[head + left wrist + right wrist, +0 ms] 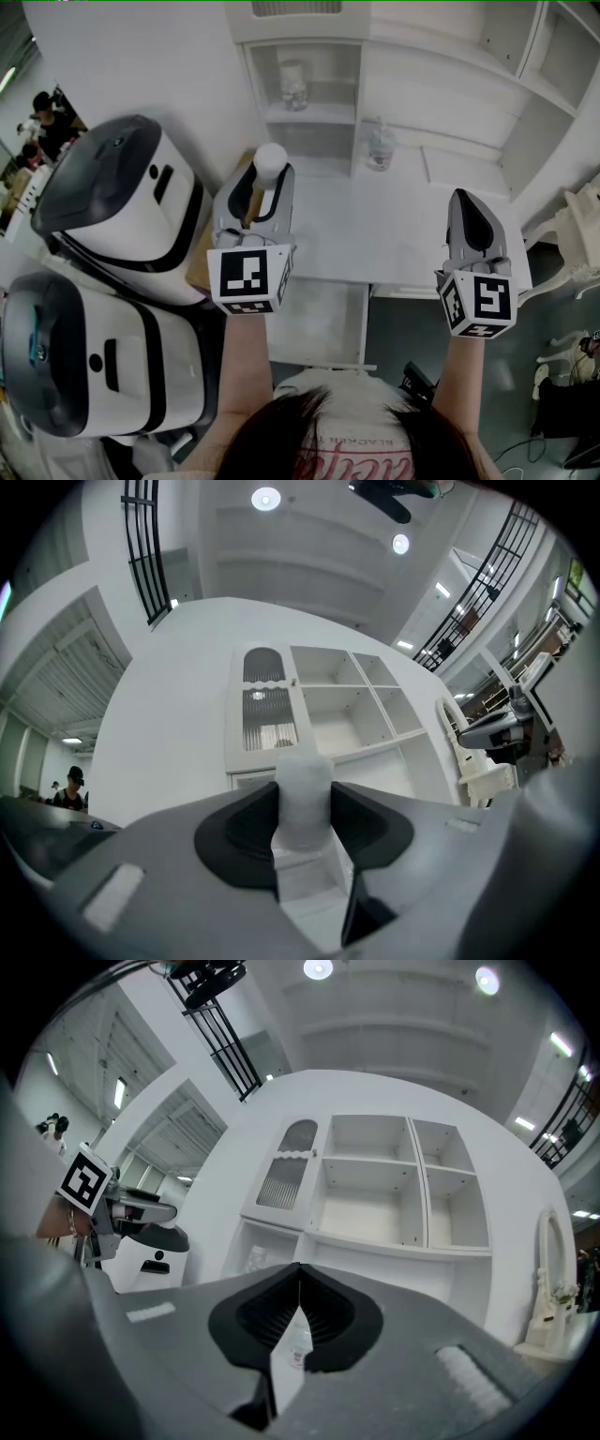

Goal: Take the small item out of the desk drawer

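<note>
- Grip, left: the left hand-held gripper (pixel 262 183) is clenched on the small white item (pixel 270 161). Its jaws stand part-way apart, with a dark pad pressed against each side of the item.
- Left gripper view: the small white item stands upright and fills the gap between the pads. Its rounded top rises clear of the jaw tips.
- Location of item: it is held in the air above the left edge of the white bench (pixel 394 234). It is outside the drawer (pixel 319 328) and touches neither.
- Grip, right: the right hand-held gripper (pixel 462 200) is closed and empty. In the right gripper view its ribbed pads meet at the tips, leaving only a thin slit lower down. It is raised over the right part of the bench, well apart from the left one.
- Drawer: it is pulled out from the bench front, below and between the two grippers. Its contents cannot be made out.
- Shelf unit (pixel 309 112): white, at the back of the bench. A jar (pixel 293 84) stands in its upper open compartment, and a clear bottle (pixel 378 145) stands on the bench just beside it.
- Machines: two white-and-black machines (pixel 122 202) (pixel 84 356) stand left of the bench.
</note>
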A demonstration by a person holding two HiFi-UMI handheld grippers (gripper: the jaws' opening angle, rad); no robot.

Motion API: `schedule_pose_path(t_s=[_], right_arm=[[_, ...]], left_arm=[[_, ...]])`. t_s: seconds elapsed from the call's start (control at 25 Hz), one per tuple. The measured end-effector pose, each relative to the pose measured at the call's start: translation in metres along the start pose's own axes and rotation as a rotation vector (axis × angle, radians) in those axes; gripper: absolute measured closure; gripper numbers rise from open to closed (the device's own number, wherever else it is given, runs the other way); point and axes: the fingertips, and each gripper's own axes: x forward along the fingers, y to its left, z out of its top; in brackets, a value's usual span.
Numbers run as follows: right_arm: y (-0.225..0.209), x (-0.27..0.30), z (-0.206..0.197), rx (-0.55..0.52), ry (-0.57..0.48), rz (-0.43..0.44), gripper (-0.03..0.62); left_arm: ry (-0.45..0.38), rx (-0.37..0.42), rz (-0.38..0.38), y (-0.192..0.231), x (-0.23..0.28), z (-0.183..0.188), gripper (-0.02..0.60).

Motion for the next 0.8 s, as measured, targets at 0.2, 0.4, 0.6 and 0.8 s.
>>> schedule_pose_path(t_s=[0.2, 0.4, 0.6, 0.8], right_arm=[[0.0004, -0.0004, 0.0035, -0.009, -0.019, -0.002, 0.594], [0.0007, 0.0004, 0.0027, -0.002, -0.024, 0.01, 0.594], [-0.0023, 0.001, 0.0038, 0.01, -0.033, 0.002, 0.594], [-0.0031, 0.0017, 0.0037, 0.01, -0.032, -0.002, 0.594]], left_arm=[[-0.018, 0.002, -0.004, -0.0011, 0.0009, 0.0025, 0.396], [-0.024, -0.001, 0.003, -0.0004, 0.0018, 0.0024, 0.396], [-0.036, 0.001, 0.007, 0.0005, 0.0022, 0.0044, 0.396], [-0.038, 0.004, 0.008, 0.0015, 0.0024, 0.0049, 0.396]])
